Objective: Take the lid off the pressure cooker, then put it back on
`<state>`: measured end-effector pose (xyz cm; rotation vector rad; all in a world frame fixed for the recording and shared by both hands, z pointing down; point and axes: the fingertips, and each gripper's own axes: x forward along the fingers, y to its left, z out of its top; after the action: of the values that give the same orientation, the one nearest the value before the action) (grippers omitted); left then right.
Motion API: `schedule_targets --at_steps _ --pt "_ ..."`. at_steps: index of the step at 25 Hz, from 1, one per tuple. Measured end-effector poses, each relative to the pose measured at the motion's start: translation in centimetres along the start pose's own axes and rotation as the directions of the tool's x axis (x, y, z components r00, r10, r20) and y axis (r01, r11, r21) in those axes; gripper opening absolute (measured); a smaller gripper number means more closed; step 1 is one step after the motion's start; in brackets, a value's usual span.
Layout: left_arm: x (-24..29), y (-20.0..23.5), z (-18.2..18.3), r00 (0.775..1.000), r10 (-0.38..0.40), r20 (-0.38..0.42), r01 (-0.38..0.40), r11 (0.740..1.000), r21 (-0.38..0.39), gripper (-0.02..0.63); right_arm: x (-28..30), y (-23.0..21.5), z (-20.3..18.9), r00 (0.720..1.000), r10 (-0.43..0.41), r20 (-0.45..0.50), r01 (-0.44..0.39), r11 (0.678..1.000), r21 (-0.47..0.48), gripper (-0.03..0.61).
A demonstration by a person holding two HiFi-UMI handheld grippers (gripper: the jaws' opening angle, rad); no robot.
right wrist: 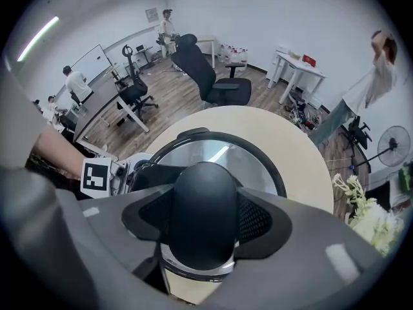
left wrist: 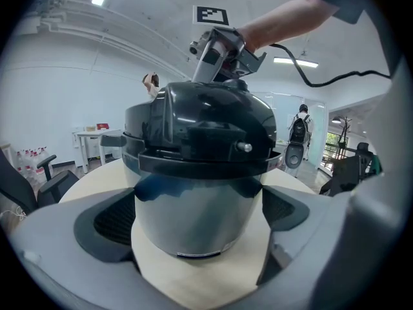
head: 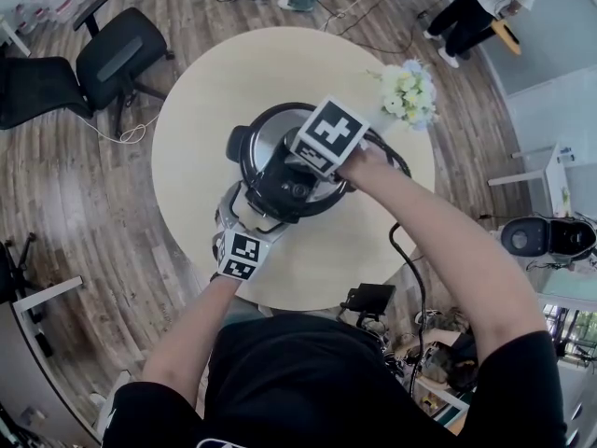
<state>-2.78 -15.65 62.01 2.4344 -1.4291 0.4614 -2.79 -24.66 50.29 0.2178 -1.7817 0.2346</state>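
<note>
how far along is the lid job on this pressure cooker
Done: both claws are placed. In hand: the right claw grips the lid handle, the left claw clamps the cooker body. The lid sits on the body, so whether lifting or only release is left cannot be told.

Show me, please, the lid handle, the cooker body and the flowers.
lid handle (right wrist: 205,212): right gripper view, its black top.
cooker body (left wrist: 193,218): left gripper view, steel front wall.
flowers (head: 408,91): head view, middle of bunch.

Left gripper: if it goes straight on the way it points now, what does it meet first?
The pressure cooker's steel body: it already stands between the left gripper's fingers, which seem to press its sides.
</note>
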Motion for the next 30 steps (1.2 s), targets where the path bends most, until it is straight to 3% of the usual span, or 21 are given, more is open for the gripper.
schedule_targets --at_steps 13,19,30 --pt "-0.1 0.1 0.0 1.000 -0.007 -0.001 0.007 1.000 0.006 0.591 -0.1 0.7 -0.3 0.998 0.039 -0.051 -0.048 0.979 -0.198 0.293" --pt "-0.1 -0.1 0.1 1.000 -0.009 -0.002 0.009 1.000 0.009 0.591 -0.2 1.3 -0.7 0.994 0.054 -0.096 -0.085 0.926 -0.367 0.296" --pt "0.3 0.3 0.0 1.000 -0.009 -0.015 0.009 1.000 0.006 0.591 0.1 0.9 -0.4 0.994 0.061 -0.088 -0.089 0.926 -0.368 0.296"
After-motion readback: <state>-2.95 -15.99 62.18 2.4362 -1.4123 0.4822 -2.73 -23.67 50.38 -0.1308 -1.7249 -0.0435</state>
